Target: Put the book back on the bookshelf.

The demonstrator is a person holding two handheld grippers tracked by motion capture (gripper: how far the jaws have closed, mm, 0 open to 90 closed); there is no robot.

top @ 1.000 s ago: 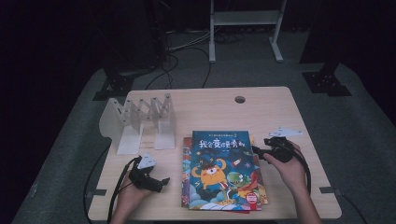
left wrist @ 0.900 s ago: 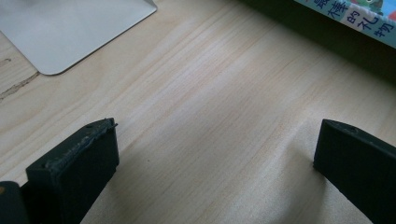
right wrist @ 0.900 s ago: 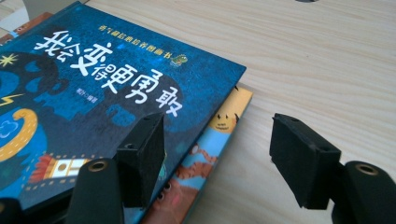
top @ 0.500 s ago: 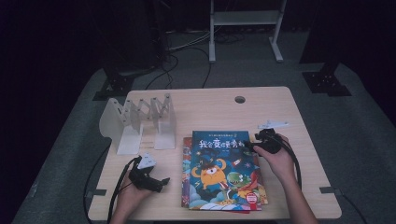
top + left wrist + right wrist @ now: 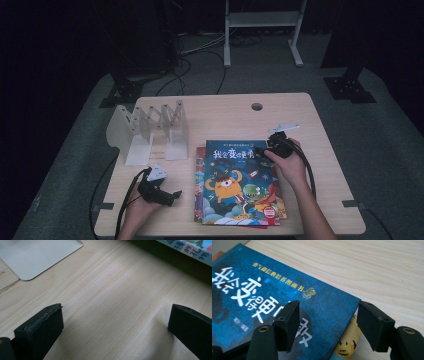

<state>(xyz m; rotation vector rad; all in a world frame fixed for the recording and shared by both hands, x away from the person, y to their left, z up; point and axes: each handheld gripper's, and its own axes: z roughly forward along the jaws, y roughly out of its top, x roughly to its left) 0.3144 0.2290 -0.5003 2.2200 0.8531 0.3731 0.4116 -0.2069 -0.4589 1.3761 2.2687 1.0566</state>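
Note:
A stack of picture books lies on the wooden table; the top book (image 5: 235,172) (image 5: 257,287) has a dark blue cover with white characters and an orange monster. My right gripper (image 5: 261,151) (image 5: 328,315) is at that book's far right corner. Its jaws have just been opening: one stands over the cover, the other past the edge, and the corner lies between them unpressed. A yellow book (image 5: 347,345) peeks out beneath. My left gripper (image 5: 174,195) (image 5: 115,315) rests on the table left of the stack, open wide over bare wood.
A white accordion-style book rack (image 5: 150,132) (image 5: 37,255) stands at the table's left rear. A cable hole (image 5: 257,106) is in the table near its far edge. Black stand bases and cables sit on the grey floor beyond.
My right gripper has slid left and a little farther away, onto the top book's far right corner. The left gripper has stayed put.

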